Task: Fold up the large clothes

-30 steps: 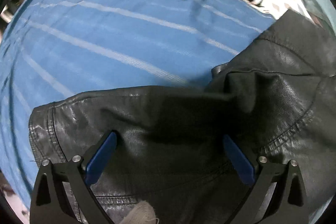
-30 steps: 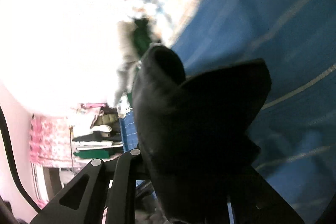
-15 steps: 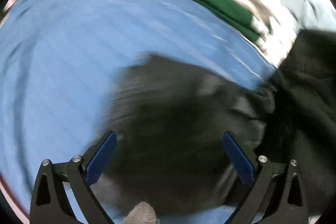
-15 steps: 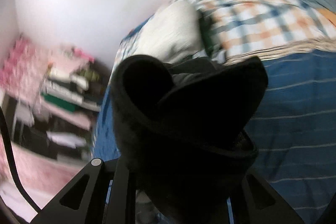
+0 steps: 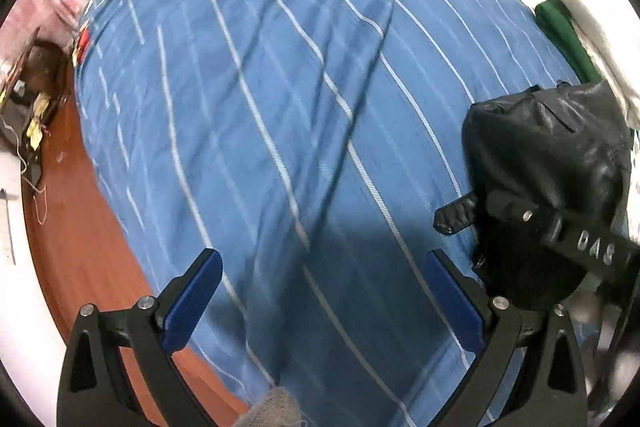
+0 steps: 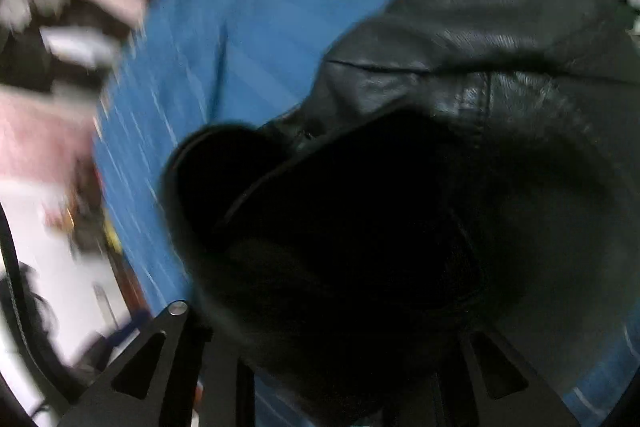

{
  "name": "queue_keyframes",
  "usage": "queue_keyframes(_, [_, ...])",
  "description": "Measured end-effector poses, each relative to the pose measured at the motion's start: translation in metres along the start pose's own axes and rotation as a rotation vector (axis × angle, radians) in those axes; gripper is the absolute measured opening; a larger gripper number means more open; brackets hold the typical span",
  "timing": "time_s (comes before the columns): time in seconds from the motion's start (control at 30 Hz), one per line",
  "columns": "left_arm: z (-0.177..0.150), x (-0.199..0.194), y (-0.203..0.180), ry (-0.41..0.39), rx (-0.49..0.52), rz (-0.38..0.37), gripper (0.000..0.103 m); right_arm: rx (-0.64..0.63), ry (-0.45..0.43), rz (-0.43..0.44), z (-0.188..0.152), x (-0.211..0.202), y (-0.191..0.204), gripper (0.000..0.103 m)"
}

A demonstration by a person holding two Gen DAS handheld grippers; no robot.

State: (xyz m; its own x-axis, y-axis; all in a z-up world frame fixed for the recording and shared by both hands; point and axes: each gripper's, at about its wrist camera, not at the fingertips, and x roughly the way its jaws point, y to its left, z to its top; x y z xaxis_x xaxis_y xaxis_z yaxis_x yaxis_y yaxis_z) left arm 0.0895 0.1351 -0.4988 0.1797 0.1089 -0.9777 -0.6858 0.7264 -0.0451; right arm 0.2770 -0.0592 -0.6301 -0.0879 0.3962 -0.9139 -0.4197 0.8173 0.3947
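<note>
Right gripper is clamped on my bunched black jacket, which hangs at three o'clock over the blue bedspread while my left gripper gapes empty, so the slick leather could slip free and unfold.

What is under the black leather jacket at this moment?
Beneath the black leather jacket lies the blue striped bedsheet. The right gripper grips it, bunched; whether the bundle touches the sheet is unclear. A green garment lies behind it. The open left gripper holds nothing.
</note>
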Motion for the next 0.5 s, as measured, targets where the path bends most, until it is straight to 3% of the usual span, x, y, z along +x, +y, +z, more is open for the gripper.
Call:
queue_keyframes(0.03, [-0.003,-0.005,0.000,-0.007,-0.004,-0.009,0.103,-0.046,0.016,-0.008,-0.001,0.001,0.007,0.033])
queue_keyframes(0.1, [-0.004,-0.015,0.000,-0.027,-0.006,-0.023,0.103,-0.108,0.044,0.019,-0.001,-0.013,0.016,0.067])
queue_keyframes(0.13, [-0.004,-0.021,0.001,-0.039,-0.005,-0.030,0.103,-0.108,0.053,0.036,-0.001,-0.024,0.016,0.072])
queue_keyframes(0.27, [0.002,-0.037,-0.005,-0.085,-0.017,-0.043,0.103,-0.072,0.012,0.162,-0.012,-0.098,0.000,0.072])
queue_keyframes(0.37, [0.005,-0.049,-0.009,-0.129,-0.032,-0.033,0.103,0.059,-0.066,0.190,-0.014,-0.142,-0.039,0.072])
queue_keyframes(0.43, [0.008,-0.045,-0.015,-0.134,-0.026,-0.039,0.103,0.123,-0.089,0.134,0.001,-0.146,-0.071,0.060])
queue_keyframes(0.5, [0.015,-0.033,-0.022,-0.122,-0.021,-0.040,0.103,0.181,-0.063,0.085,0.022,-0.128,-0.097,0.037])
